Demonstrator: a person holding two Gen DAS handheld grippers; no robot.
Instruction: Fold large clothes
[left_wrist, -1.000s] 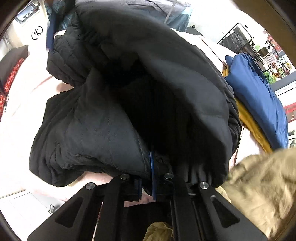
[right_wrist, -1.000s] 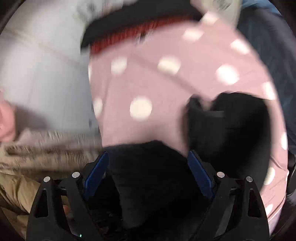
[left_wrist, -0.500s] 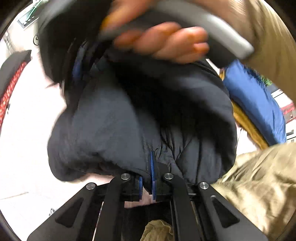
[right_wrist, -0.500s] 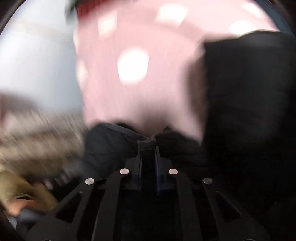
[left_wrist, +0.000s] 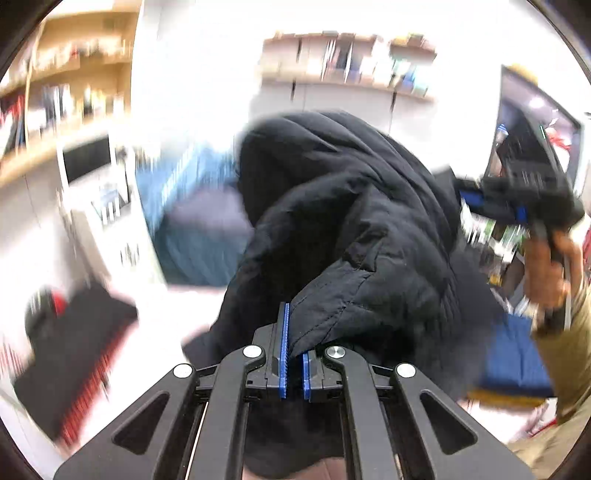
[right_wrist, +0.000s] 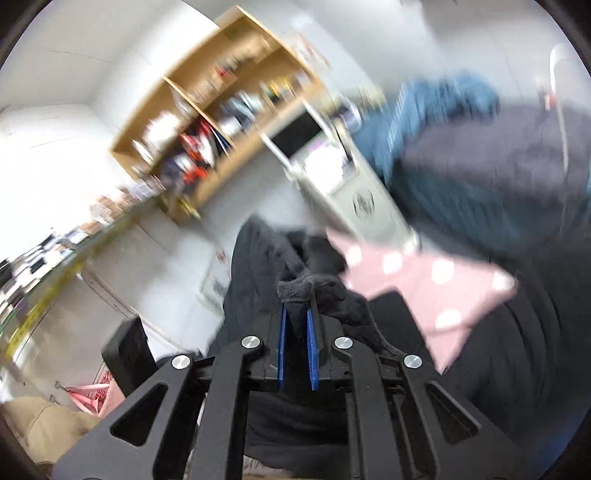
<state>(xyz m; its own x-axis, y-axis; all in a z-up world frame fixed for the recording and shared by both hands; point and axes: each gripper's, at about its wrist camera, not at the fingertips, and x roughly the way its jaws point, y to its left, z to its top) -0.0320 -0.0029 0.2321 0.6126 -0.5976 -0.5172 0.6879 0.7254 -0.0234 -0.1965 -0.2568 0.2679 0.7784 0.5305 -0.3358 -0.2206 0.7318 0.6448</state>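
The black padded jacket (left_wrist: 343, 229) is held clear of any surface, lifted in front of the shelves (left_wrist: 347, 70) and hanging as a bunched mass. The left tool (left_wrist: 293, 345) is clenched on a stitched edge of the jacket, the fabric pinched between the blue pads (left_wrist: 283, 350). The right tool (right_wrist: 295, 325) is clenched on a dark, fuzzy-looking bit of the same garment; which part of the jacket this is cannot be told.

In the left wrist view, the right tool (left_wrist: 517, 199) is seen up and to the right of the jacket, with the person's right hand (left_wrist: 546, 273) below it. The bulk of the jacket thus lies between the two tools and sags below them; its long axis cannot be read while it is crumpled. Neither tool is judged nearer to the load, as both grip it.

A pink polka-dot sheet (right_wrist: 436, 280) lies below and to the right in the right wrist view, with dark clothing around it. No containers can be made out, since heavy motion blur obscures the surroundings.

Judgement: the jacket is being shaken out, and the fold itself is not yet begun.
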